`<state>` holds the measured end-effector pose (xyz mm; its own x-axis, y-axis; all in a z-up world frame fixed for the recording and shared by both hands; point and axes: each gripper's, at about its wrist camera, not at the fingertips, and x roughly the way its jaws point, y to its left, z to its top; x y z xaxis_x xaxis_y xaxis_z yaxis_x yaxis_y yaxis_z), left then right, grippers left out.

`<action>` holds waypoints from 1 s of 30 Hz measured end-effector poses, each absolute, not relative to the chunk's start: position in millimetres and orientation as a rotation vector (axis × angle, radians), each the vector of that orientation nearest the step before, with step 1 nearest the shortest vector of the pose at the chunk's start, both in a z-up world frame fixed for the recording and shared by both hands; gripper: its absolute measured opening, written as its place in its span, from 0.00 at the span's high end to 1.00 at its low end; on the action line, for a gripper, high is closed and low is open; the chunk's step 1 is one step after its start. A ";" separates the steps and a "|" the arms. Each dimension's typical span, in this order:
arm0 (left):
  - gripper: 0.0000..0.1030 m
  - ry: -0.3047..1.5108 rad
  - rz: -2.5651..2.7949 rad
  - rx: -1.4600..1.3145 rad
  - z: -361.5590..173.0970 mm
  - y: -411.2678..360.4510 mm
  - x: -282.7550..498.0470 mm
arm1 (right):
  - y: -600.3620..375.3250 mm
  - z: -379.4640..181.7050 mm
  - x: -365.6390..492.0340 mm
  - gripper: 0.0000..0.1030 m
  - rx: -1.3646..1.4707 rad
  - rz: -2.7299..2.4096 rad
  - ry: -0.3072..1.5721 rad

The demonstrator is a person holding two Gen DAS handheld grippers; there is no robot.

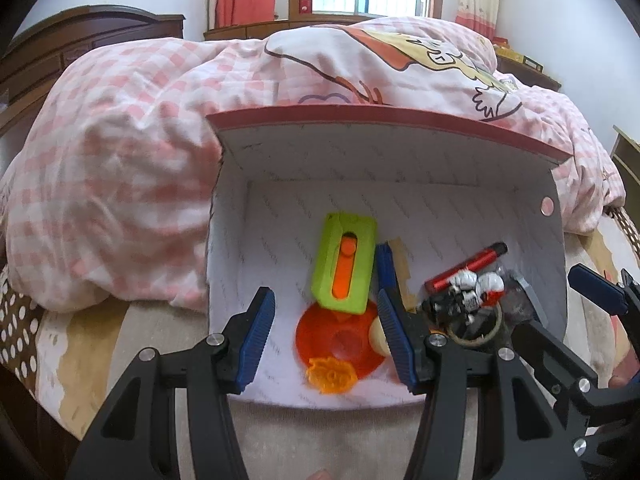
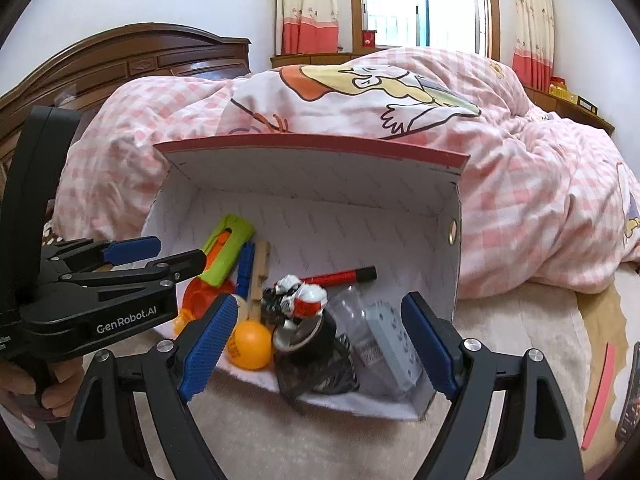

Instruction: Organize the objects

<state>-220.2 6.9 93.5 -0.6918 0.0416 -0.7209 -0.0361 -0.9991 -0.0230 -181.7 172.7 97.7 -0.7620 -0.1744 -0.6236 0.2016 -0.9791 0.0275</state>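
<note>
My left claw (image 1: 326, 338) stands about half open with nothing between its blue pads (image 1: 256, 340), hanging just above the near edge of the white box (image 1: 280, 168) that lies on the bed with its lid propped up behind. My right claw (image 2: 316, 350) is spread wide and empty too, its pads either side of the right half of the box without touching anything. Inside, beyond my left fingers, a green block with an orange slider (image 1: 346, 264) leans across an orange disc (image 1: 340, 340), and a small orange gear-shaped piece (image 1: 330, 374) lies at the disc's near edge. Just right of the green block sit a blue strip (image 2: 245, 268) and a wooden stick (image 2: 258, 276), side by side. Nearer the front lies an orange ball (image 2: 252, 344), and next to it a red, white and black toy figure (image 2: 298, 300) tops a dark heap. A red and black pen (image 2: 340, 277) lies toward the far right of the floor of the box, with a clear cup (image 2: 352, 308) and a grey device (image 2: 394, 344) near the right wall. Behind the box a pink checked quilt (image 1: 120, 140) is heaped over the bed, with a dark wooden headboard (image 2: 132, 60) far left and a curtained window (image 2: 420, 4) far beyond. At the left of the right view, a hand (image 2: 24, 388) grips my other claw's handle.
</note>
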 end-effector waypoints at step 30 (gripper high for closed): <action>0.47 -0.040 2.765 -1.388 56.2 16.1 -126.5 | 179.7 59.2 -98.4 0.17 1.147 -2.777 -0.089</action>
